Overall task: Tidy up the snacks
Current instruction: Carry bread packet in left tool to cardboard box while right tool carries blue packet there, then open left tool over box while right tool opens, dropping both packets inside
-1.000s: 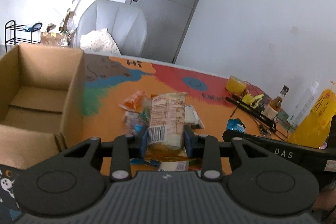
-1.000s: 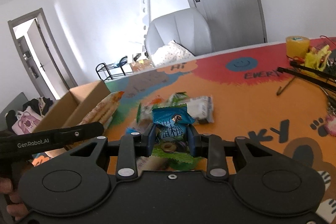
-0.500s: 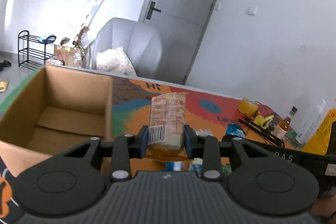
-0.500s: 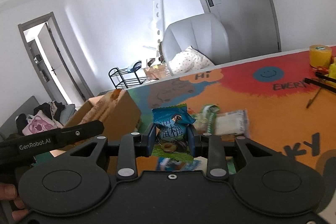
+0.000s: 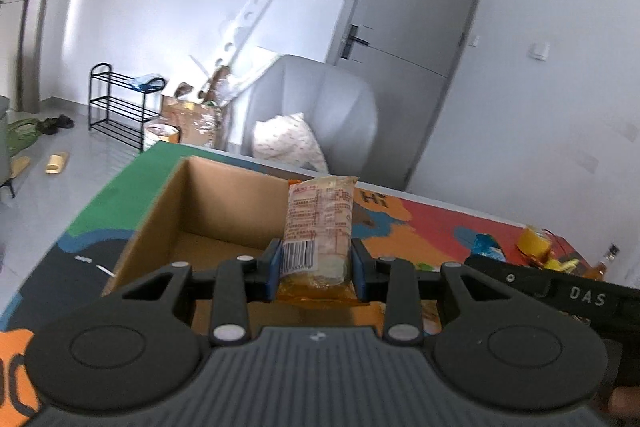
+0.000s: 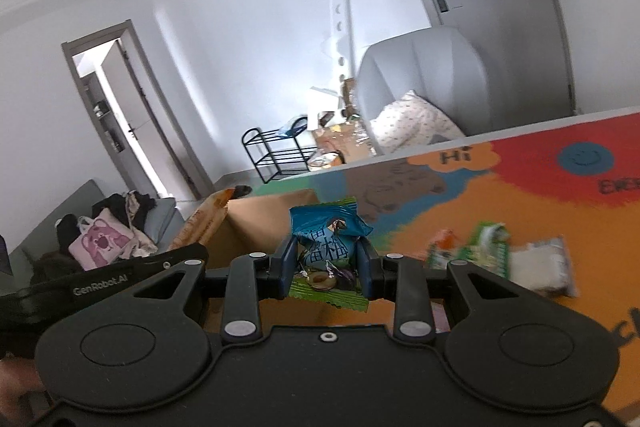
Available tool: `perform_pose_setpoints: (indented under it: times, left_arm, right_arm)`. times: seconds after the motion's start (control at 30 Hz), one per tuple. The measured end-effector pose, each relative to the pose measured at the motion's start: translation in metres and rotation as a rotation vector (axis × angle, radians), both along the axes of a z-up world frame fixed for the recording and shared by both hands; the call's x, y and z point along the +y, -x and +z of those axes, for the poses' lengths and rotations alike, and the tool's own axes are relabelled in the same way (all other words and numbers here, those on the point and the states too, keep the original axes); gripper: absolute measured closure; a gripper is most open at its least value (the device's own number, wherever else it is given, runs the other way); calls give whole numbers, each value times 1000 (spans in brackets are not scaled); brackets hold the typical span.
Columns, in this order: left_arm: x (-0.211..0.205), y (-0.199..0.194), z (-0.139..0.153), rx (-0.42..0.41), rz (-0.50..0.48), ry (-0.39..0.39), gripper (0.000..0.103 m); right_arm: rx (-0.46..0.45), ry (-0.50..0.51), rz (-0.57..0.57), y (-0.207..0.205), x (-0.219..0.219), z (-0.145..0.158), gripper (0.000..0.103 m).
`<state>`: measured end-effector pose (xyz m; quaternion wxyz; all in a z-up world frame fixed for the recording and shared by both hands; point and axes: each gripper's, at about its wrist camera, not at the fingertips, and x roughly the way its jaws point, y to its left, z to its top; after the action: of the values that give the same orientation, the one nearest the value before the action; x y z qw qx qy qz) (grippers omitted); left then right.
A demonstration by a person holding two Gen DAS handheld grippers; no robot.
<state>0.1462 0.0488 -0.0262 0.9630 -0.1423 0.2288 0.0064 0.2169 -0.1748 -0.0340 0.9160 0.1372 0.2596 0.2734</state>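
1. In the left wrist view, we see our left claw [image 5: 316, 269] clamped on a pale snack packet [image 5: 319, 227] with a barcode and an orange lower end. The packet stands upright between the blue pads [image 5: 273, 269].
2. The packet hangs above the open cardboard box [image 5: 208, 211], which sits on the colourful surface [image 5: 432, 223] and shows a bare brown floor.
3. At the right of this view, the black body of the other tool [image 5: 560, 291] reaches in, with a blue packet edge just past it.
4. Behind the surface stand a grey armchair [image 5: 320, 107] with a patterned pillow, a black rack [image 5: 120, 107] and a grey door [image 5: 408, 27].
5. In the right wrist view, our right claw [image 6: 327, 265] is closed on a blue and green snack bag [image 6: 328, 247], held off the surface.
6. The cardboard box [image 6: 260, 223] lies just ahead and to the left of the bag, and the left tool [image 6: 120, 275] with its packet is at the box's left side.
7. Loose snacks [image 6: 500, 259] lie on the orange surface [image 6: 560, 211] to the right, blurred.
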Motion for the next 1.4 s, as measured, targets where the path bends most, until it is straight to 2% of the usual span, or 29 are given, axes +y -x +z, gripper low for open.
perform_pose_setpoints:
  times: [0.5, 0.6, 0.77, 0.9, 0.93, 1.03, 1.1, 1.3, 1.4]
  left_arm:
    - [49, -18, 4, 48, 117, 5, 69]
    - [53, -21, 3, 48, 161, -4, 66]
    - [61, -15, 2, 57, 165, 33, 58]
    - [63, -10, 2, 60, 175, 36, 46]
    - [64, -7, 2, 60, 178, 40, 42]
    - [64, -4, 1, 59, 192, 43, 30]
    - [63, -1, 1, 57, 200, 38, 22]
    - [64, -3, -1, 84, 210, 46, 8]
    - [61, -4, -4, 106, 205, 45, 6]
  right_arm:
    - [25, -27, 73, -22, 59, 6, 73]
    - [41, -30, 74, -25, 64, 4, 73]
    - [55, -27, 82, -28, 72, 3, 73]
    - [63, -29, 91, -34, 77, 2, 71]
    - [66, -31, 96, -36, 79, 2, 69]
    - [64, -39, 86, -35, 79, 2, 51]
    - [58, -37, 75, -33, 77, 3, 31]
    - [47, -37, 13, -21, 62, 2, 10]
    - [36, -10, -26, -16, 52, 2, 3]
